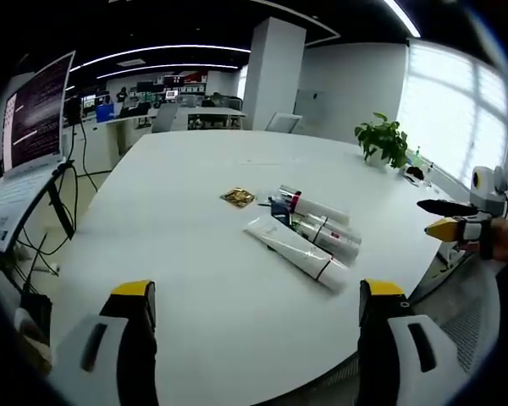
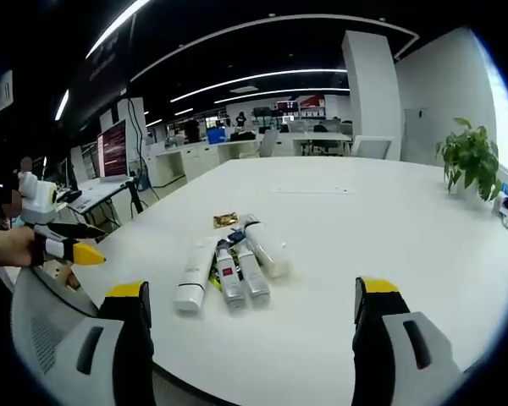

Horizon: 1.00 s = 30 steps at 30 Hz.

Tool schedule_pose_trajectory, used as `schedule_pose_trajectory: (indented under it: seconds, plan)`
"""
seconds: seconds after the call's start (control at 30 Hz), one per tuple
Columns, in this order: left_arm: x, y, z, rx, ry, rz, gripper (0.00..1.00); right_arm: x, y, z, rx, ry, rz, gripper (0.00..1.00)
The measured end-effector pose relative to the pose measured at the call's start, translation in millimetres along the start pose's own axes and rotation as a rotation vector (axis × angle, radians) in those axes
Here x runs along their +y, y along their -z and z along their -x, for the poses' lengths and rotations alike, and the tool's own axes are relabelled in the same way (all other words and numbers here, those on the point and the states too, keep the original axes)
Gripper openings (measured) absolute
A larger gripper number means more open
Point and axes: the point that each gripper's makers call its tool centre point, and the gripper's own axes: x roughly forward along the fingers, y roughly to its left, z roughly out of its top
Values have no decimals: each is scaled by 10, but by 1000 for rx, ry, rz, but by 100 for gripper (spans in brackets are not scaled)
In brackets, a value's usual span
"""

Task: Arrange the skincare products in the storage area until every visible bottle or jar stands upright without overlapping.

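Left gripper (image 1: 252, 306): jaws wide apart, nothing between them, bare white table (image 1: 186, 211) beneath. Right gripper (image 2: 245, 306): same, jaws spread, empty.

Ahead of the left jaws, toward the right-hand one, a cluster of skincare tubes (image 1: 309, 233) lies flat on the table, packed side by side and touching. The long white tube (image 1: 295, 252) is nearest. Behind it sit the silver tubes (image 1: 326, 237) with red and dark bands. A small gold packet (image 1: 238, 198) lies just beyond the pile, apart from it. In the right gripper view the same tubes sit ahead of the jaws, closer to the left-hand one.

Further out: a potted plant (image 1: 384, 139) at the far table edge, a monitor (image 1: 35, 114) off to one side.

Risks, as I judge them: tubes are round and touching, so closing on one likely nudges its neighbours into rolling. Narrow caps make poor bases, and an upended tube may topple. The table edge is near the right gripper's side of the pile.

Labels: too small and blurred to read. Screen text is also illegible.
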Motion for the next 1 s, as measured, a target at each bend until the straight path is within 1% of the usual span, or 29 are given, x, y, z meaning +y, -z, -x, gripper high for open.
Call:
schedule_pose_trajectory:
  seconds: [0.33,1.0]
  plan:
    - [18,5,-7,3,1,-2,92,1,6,-6,4,0,1,99]
    - [-31,-1,-1,6,3,-2,92,1,17,-16,11,0,2,99]
